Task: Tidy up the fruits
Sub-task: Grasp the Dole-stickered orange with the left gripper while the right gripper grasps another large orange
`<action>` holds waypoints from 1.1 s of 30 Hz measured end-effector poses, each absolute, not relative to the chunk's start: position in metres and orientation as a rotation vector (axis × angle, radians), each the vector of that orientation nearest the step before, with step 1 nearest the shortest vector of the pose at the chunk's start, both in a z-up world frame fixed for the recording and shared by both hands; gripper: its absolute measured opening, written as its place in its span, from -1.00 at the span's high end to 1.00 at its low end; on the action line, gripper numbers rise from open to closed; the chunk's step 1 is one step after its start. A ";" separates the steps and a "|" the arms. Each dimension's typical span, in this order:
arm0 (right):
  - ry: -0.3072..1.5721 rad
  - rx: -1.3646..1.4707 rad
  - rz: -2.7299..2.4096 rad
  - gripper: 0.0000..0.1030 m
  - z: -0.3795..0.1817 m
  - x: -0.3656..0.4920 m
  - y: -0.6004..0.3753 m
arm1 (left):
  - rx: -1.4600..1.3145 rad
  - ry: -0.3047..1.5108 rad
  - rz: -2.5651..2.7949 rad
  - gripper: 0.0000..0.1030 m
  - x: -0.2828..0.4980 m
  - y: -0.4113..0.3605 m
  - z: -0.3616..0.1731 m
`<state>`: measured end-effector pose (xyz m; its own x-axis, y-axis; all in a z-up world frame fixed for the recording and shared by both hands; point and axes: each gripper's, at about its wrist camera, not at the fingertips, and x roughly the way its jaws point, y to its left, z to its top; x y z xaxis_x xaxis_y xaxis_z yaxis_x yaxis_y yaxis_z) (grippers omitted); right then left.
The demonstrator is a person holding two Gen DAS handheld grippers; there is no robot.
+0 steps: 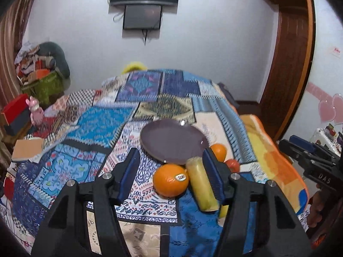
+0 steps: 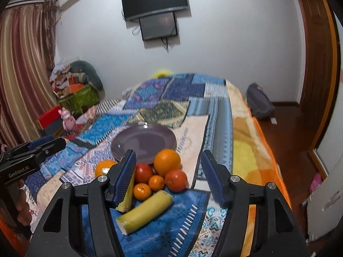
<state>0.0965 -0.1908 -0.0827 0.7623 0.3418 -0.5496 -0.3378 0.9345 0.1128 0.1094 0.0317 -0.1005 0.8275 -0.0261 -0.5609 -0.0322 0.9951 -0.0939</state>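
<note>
Both tools gaping, gripping nothing: left tool (image 1: 171, 171) is hovering over stickered orange (image 1: 170, 180); right tool (image 2: 169, 176) over fruit pile (image 2: 158, 175) beside empty plate (image 2: 143, 142) on bed. Advise centring fingers across the orange's widest part, closing gently.

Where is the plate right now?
The plate lies on the patterned bedspread, bare, just beyond the pile of fruit, with a big orange at its near rim; both wrist views show it.

Second yellow stalk (image 2: 127, 194) half behind the right hand-held gripper's finger (image 2: 125, 176); far bedspread (image 2: 171, 90) blurred
</note>
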 end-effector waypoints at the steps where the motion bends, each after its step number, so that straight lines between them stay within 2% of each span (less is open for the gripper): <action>1: 0.615 0.012 0.372 -0.16 -0.086 0.100 -0.192 | -0.100 0.616 0.006 -0.18 0.114 0.033 -0.106; 15: 0.782 -0.008 0.412 -0.16 -0.126 0.151 -0.181 | -0.082 0.835 -0.005 -0.19 0.170 0.035 -0.172; 18: 0.817 -0.003 0.428 -0.16 -0.134 0.162 -0.180 | -0.083 0.873 -0.016 -0.36 0.179 0.034 -0.183; 27: 0.878 -0.017 0.460 -0.16 -0.150 0.176 -0.169 | -0.100 0.939 -0.027 -0.60 0.196 0.031 -0.208; 33: 0.906 -0.015 0.466 -0.16 -0.157 0.186 -0.166 | -0.178 0.960 -0.056 -0.68 0.208 0.040 -0.216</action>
<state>0.1861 -0.1662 -0.1568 0.5243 0.3829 -0.7606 -0.3953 0.9006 0.1809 0.2084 0.0405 -0.2162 0.5732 -0.1262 -0.8097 -0.0319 0.9839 -0.1759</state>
